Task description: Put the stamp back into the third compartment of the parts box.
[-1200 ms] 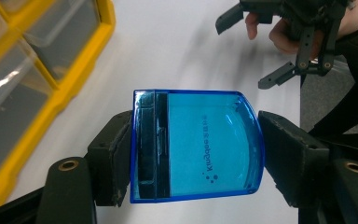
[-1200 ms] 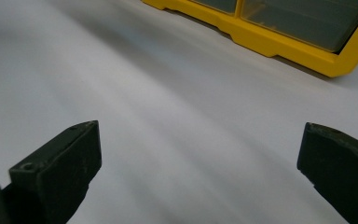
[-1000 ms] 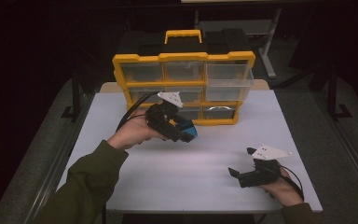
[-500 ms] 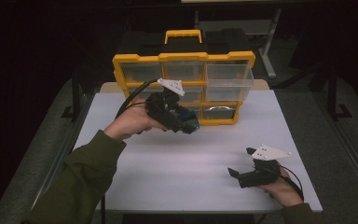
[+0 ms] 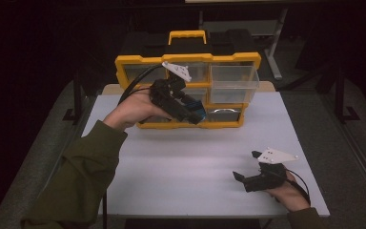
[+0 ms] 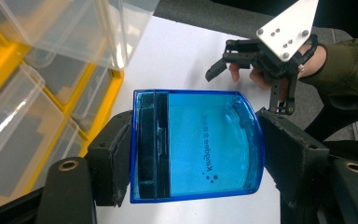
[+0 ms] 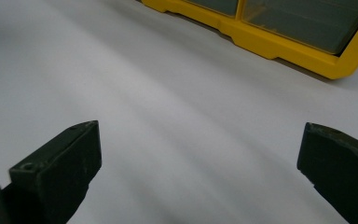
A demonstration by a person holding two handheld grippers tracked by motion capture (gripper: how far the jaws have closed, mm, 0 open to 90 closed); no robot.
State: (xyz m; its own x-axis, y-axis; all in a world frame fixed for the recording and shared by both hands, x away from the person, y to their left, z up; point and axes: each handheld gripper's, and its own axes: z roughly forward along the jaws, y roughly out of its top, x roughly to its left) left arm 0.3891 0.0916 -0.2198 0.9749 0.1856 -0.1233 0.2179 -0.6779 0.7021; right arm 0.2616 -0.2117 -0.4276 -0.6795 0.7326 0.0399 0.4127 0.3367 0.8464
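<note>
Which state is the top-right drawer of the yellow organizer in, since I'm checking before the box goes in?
Open: the clear drawer juts forward past the organizer frame, unlike its neighbours.

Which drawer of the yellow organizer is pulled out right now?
The upper right drawer of the yellow organizer: its clear front juts out past the frame, while the other drawers sit flush. The left gripper holds a blue box in front of the lower row.
</note>
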